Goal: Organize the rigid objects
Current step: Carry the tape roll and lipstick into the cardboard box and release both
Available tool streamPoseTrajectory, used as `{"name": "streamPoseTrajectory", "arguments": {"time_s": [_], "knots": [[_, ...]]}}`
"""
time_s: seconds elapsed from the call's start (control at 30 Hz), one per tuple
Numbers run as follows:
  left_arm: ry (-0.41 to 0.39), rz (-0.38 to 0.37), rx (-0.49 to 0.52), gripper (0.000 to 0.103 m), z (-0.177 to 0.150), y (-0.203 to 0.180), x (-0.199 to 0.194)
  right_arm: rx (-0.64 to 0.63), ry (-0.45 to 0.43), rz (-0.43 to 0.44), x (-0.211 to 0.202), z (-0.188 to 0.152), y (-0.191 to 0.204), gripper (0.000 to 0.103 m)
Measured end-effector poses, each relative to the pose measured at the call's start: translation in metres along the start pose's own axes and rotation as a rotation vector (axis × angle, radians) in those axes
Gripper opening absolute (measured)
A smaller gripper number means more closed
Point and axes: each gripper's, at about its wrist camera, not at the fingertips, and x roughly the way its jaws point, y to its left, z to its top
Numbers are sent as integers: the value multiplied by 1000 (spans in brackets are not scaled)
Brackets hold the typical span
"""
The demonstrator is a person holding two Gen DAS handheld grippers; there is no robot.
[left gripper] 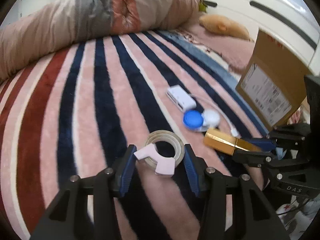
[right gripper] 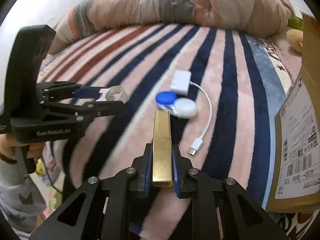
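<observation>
Right wrist view, right hand-held gripper (right gripper: 162, 160) pinching gold box (right gripper: 161, 140), left hand-held gripper (left gripper: 158, 156) clamping tape roll (left gripper: 165, 148)

My bed (right gripper: 230, 92) wears a striped pink-and-navy blanket. On it lies a contact lens case (right gripper: 176, 104); a white adapter (right gripper: 180, 80) touches its far side, a cardboard box (right gripper: 296, 140) sits well right, and rolled bedding (right gripper: 180, 6) lies far behind.

Left gripper (left gripper: 158, 156) clamped on its load — right gripper (right gripper: 162, 164) likewise

Bright even light; motion blur; fisheye bending, dark corners.
</observation>
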Motion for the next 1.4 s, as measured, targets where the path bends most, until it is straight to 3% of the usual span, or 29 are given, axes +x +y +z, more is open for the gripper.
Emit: {"name": "streamPoseTrajectory", "arguments": {"time_s": [0.37, 0.63, 0.8, 0.97, 1.1, 1.2, 1.4], "knots": [[-196, 0, 9, 44, 50, -21, -86, -71, -214, 17, -83, 30, 9, 13], [-248, 10, 24, 44, 62, -43, -112, -63, -292, 61, -113, 29, -3, 13], [-308, -54, 120, 44, 96, -86, -138, -24, -433, 30, -169, 30, -29, 13], [-337, -177, 226, 44, 127, -149, -143, 50, -531, -122, -222, 15, -80, 13], [-302, -226, 300, 44, 143, -200, -122, 134, -495, -212, -229, -5, -123, 13], [-234, -260, 345, 44, 151, -235, -95, 184, -430, -244, -219, -22, -151, 13], [-110, -245, 414, 44, 160, -280, -48, 174, -301, -313, -187, -37, -174, 14]]}}
